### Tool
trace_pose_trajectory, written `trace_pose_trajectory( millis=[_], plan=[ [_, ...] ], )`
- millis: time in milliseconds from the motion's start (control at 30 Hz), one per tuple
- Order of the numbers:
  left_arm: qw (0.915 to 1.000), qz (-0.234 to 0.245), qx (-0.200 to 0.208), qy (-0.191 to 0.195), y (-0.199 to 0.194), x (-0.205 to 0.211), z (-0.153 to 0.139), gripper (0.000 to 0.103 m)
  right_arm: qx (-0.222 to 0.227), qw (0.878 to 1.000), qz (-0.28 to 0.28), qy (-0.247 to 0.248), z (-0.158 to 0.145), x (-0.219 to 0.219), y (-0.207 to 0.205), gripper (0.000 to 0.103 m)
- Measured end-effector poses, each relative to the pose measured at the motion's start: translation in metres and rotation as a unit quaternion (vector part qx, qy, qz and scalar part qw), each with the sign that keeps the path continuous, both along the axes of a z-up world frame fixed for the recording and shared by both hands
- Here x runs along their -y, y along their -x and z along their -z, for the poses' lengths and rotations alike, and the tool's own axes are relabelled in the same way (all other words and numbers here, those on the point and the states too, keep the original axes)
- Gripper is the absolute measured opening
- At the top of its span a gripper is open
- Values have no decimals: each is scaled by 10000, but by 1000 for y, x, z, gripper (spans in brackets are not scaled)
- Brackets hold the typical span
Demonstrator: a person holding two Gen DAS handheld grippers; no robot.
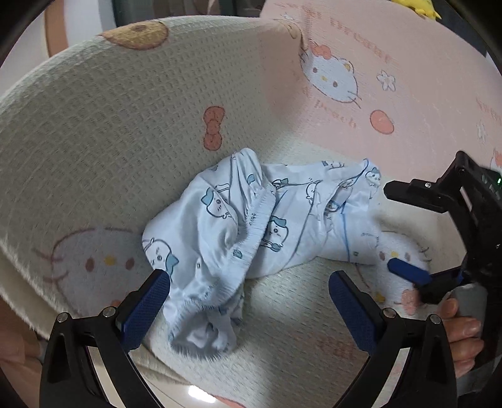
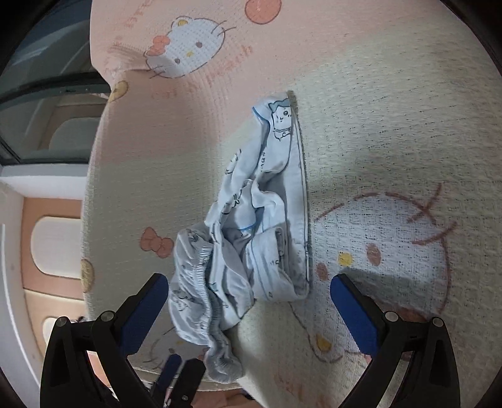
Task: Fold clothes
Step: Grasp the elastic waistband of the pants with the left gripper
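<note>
A crumpled light-blue garment with cartoon prints and an elastic waistband lies in the middle of the blanket. My left gripper is open, and its blue pads stand wide on either side of the garment's near end. My right gripper comes in from the right, open, beside the garment's right end, with a hand on its handle. In the right wrist view the garment stretches away from my open right gripper. Fingers of the left gripper show at the bottom.
A cream and pink waffle blanket with cat and bow prints covers the surface. Its edge runs down the left in the right wrist view, with furniture beyond. A yellow object peeks in at the top right.
</note>
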State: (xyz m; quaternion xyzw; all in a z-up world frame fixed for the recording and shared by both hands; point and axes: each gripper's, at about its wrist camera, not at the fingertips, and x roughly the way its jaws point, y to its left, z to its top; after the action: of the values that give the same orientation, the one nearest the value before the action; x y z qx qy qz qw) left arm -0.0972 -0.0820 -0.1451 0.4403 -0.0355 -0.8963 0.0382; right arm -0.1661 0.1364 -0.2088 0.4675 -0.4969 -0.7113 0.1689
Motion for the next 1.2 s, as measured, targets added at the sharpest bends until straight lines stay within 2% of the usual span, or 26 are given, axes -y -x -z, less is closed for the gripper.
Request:
trace_pose_trajectory(
  millis=[233, 333, 433, 467, 500, 567, 633, 700, 800, 900, 1000, 1100, 1200],
  plan=[
    [9984, 282, 42, 483, 12, 1, 18, 98, -306, 9991, -112, -265, -1, -2, 9, 103],
    [9981, 354, -34, 510, 17, 4, 23, 96, -482, 9970, -214, -571, -4, 5, 15, 103],
    [9987, 318, -24, 400, 23, 11, 30, 91, -707, 9908, -364, -1094, -10, 14, 11, 98],
    [9991, 273, 26, 310, 27, 13, 34, 90, -774, 9874, -418, -1319, -12, 17, 12, 93],
    [9995, 228, 77, 220, 32, 15, 37, 90, -841, 9833, -470, -1543, -13, 21, 13, 88],
    [9997, 129, 187, 36, 38, 20, 45, 85, -978, 9730, -599, -2003, -17, 28, 14, 84],
    [9995, 28, 238, -189, 38, 26, 52, 85, -1104, 9601, -749, -2457, -21, 35, 15, 81],
    [9992, -59, 172, -354, 36, 30, 52, 85, -1247, 9386, -993, -3059, -24, 50, 15, 80],
    [9992, -80, 102, -369, 35, 29, 56, 85, -1455, 9039, -1249, -3825, -24, 74, 15, 80],
    [9995, -44, -10, -302, 32, 27, 60, 85, -1552, 8794, -1344, -4296, -21, 78, 7, 80],
    [9995, -3, -131, -284, 28, 28, 63, 86, -1614, 8653, -1373, -4543, -20, 85, 8, 80],
    [9995, 34, -267, -193, 23, 28, 66, 87, -1597, 8665, -1353, -4532, -20, 86, 13, 79],
    [9997, 16, -240, -80, 23, 27, 64, 87, -1560, 8633, -1268, -4629, -20, 82, 14, 65]
  ],
)
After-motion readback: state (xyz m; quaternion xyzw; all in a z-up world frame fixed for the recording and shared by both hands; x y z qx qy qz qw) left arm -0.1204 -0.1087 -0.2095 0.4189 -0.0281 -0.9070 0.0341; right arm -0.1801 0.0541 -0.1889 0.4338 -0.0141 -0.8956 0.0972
